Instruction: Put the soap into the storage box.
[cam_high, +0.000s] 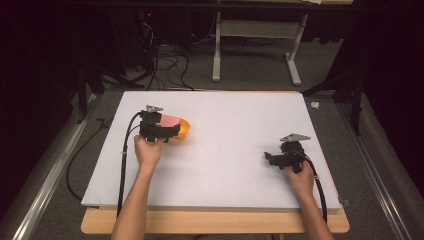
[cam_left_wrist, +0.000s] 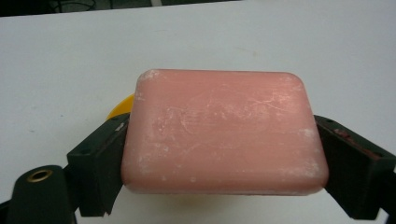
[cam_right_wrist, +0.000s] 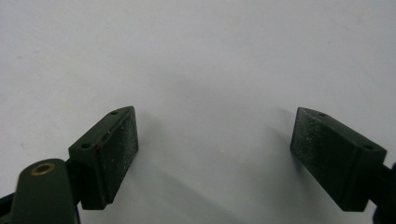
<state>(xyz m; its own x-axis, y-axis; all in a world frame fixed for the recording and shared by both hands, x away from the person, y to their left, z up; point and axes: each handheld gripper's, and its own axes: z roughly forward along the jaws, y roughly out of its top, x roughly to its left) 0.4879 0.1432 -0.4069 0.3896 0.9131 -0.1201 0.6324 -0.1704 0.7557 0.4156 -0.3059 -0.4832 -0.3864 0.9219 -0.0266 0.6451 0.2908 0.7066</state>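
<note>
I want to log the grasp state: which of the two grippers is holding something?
The left gripper, at the table's left: its jaws clamp a pink soap bar above an orange dish. The right gripper is open, with nothing between its jaws.

I'm looking down on a white tabletop (cam_high: 230, 150) set on a wooden board (cam_high: 215, 221), grey carpet (cam_high: 250, 70) all around. Beyond it, a pale metal desk frame (cam_high: 252, 47) stands by tangled black cables (cam_high: 167, 62). The edges of the room fall into darkness.
</note>
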